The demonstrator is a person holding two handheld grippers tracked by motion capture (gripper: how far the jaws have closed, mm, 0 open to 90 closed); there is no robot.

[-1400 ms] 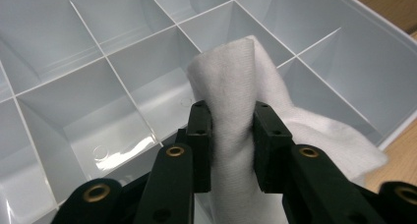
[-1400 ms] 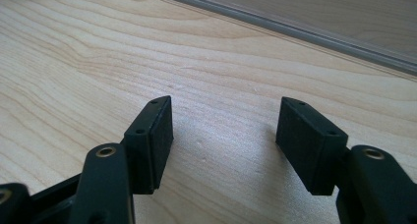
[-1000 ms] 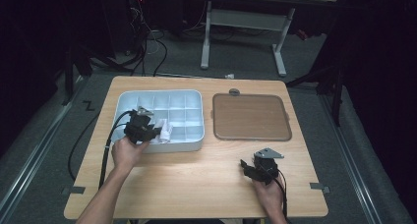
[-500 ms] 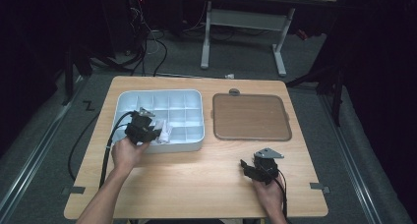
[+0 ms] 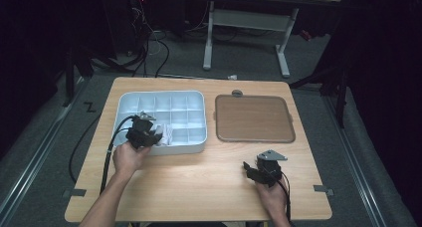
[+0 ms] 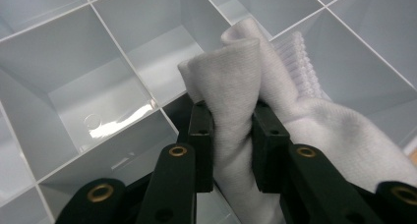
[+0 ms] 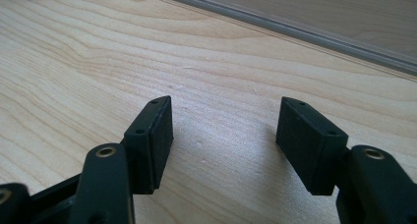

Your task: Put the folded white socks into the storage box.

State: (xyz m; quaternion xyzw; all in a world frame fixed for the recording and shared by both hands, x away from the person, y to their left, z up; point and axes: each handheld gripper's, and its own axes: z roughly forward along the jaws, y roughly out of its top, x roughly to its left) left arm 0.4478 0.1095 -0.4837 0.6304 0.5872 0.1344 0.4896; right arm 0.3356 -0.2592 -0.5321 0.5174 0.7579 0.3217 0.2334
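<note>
A white cloth (image 6: 246, 91) is pinched between the jaws of my left gripper (image 6: 231, 130), which hangs over the grey compartment tray (image 6: 93, 71). In the high view the left gripper (image 5: 144, 132) sits at the tray's (image 5: 130, 101) front left, the white cloth (image 5: 163, 134) bunched beside it over the front compartments. My right gripper (image 5: 259, 171) rests low over the bare wood near the front right, and its jaws (image 7: 223, 135) stand wide apart with nothing between them.
A brown flat lid or mat with a clear rim (image 5: 253, 118) lies right of the tray; its edge (image 7: 295, 25) shows ahead of the right gripper. Cables trail from both grippers. The wooden table (image 5: 199, 187) ends close behind both hands.
</note>
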